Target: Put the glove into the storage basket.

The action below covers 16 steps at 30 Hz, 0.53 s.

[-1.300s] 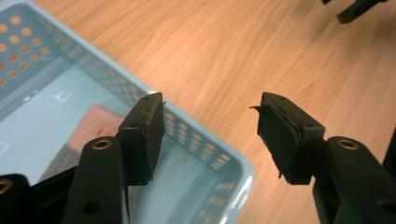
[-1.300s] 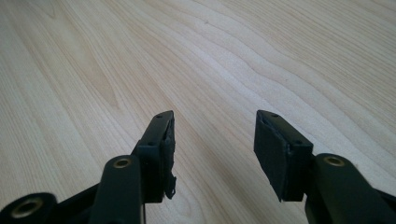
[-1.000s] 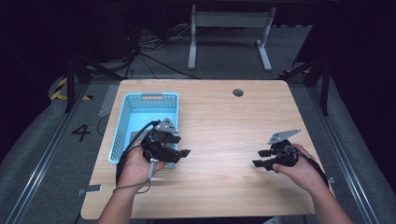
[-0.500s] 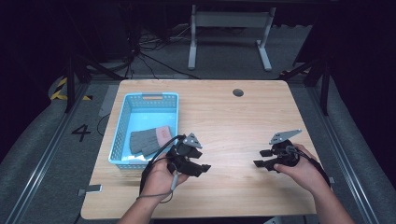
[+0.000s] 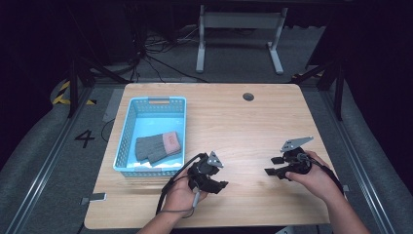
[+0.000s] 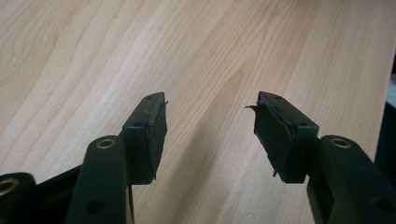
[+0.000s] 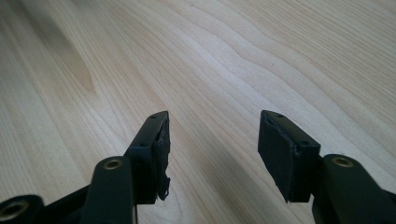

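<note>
Glove (image 5: pixel 158 147) lies flat in the blue basket (image 5: pixel 127 126), near its front wall. My left gripper (image 5: pixel 210 177) sits just right of the basket, jaws released, empty. Right gripper (image 5: pixel 278 166), well right of it, has just been opening, nothing between. Drop looks done; next, park both hands.

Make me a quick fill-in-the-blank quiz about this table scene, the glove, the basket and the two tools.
1. The grey glove lies inside the ____ basket.
2. The glove's cuff is ____ in colour.
3. The jaws of the left tool are ____, with bare table between them.
4. The right tool holds ____.

Missing words: blue; pink; open; nothing
</note>
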Motion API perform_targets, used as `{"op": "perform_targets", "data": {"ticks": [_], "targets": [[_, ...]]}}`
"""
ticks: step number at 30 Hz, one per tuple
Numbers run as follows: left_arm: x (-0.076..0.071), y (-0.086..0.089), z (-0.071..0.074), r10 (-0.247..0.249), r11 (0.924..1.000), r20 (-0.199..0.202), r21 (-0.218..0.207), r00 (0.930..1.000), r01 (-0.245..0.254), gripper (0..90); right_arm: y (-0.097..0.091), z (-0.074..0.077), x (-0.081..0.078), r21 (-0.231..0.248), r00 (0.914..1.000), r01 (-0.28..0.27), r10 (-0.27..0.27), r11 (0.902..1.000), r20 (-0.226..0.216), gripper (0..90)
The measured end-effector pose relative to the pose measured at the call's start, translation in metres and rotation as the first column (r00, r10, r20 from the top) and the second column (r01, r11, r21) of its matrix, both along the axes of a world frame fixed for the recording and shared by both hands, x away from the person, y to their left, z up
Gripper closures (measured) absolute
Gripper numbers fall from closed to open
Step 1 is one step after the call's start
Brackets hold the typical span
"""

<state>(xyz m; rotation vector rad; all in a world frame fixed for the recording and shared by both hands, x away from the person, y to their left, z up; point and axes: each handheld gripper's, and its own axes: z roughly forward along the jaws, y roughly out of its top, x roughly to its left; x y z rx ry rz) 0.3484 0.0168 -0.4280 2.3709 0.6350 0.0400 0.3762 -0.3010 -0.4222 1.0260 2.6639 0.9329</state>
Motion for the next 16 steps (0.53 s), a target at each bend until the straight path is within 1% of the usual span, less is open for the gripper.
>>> {"op": "perform_targets", "data": {"ticks": [1, 3, 5, 6, 7, 8, 11, 13, 14, 16], "targets": [[0.0006, -0.0002, -0.0022, 0.008, 1.0000, -0.004, -0.001, 1.0000, -0.008, 44.1, -0.0003, -0.0007, 0.0003, 0.003, 1.0000, -0.002, 0.002, 1.0000, 0.004, 42.8], [0.0019, -0.0001, -0.0053, 0.011, 0.9999, -0.025, 0.004, 0.9996, -0.011, 44.1, -0.0005, -0.0019, 0.0005, -0.001, 1.0000, -0.005, 0.005, 1.0000, 0.007, 42.9], [0.0023, -0.0022, -0.0087, 0.010, 0.9994, -0.020, 0.034, 0.9998, -0.010, 44.0, -0.0004, -0.0029, 0.0006, -0.008, 1.0000, -0.005, 0.005, 1.0000, 0.003, 42.6], [0.0025, -0.0027, -0.0093, 0.001, 0.9981, -0.016, 0.062, 0.9999, 0.000, 44.1, -0.0003, -0.0038, 0.0008, -0.013, 1.0000, -0.007, 0.007, 0.9999, 0.005, 42.4], [0.0018, -0.0037, -0.0103, 0.005, 0.9979, -0.014, 0.065, 0.9999, -0.004, 44.2, -0.0001, -0.0046, 0.0008, -0.016, 1.0000, -0.009, 0.009, 0.9998, 0.003, 42.2], [0.0019, -0.0039, -0.0104, -0.003, 0.9973, -0.014, 0.074, 0.9999, 0.005, 44.2, 0.0000, -0.0051, 0.0007, -0.019, 0.9999, -0.011, 0.011, 0.9997, 0.001, 41.9], [0.0022, -0.0029, -0.0109, -0.002, 0.9978, -0.025, 0.066, 0.9997, 0.004, 44.2, -0.0001, -0.0069, 0.0008, -0.028, 0.9999, -0.016, 0.016, 0.9995, -0.003, 41.7], [0.0029, -0.0014, -0.0117, 0.010, 0.9988, -0.037, 0.049, 0.9993, -0.008, 44.1, -0.0003, -0.0072, 0.0011, -0.028, 0.9999, -0.014, 0.014, 0.9995, -0.003, 41.7], [0.0034, -0.0008, -0.0113, 0.006, 0.9989, -0.042, 0.047, 0.9991, -0.004, 44.2, -0.0004, -0.0072, 0.0011, -0.029, 0.9999, -0.012, 0.012, 0.9995, -0.004, 41.7], [0.0028, -0.0008, -0.0110, 0.013, 0.9995, -0.039, 0.028, 0.9992, -0.012, 44.1, -0.0008, -0.0077, 0.0017, -0.028, 1.0000, -0.009, 0.009, 0.9996, -0.001, 41.5]]}}
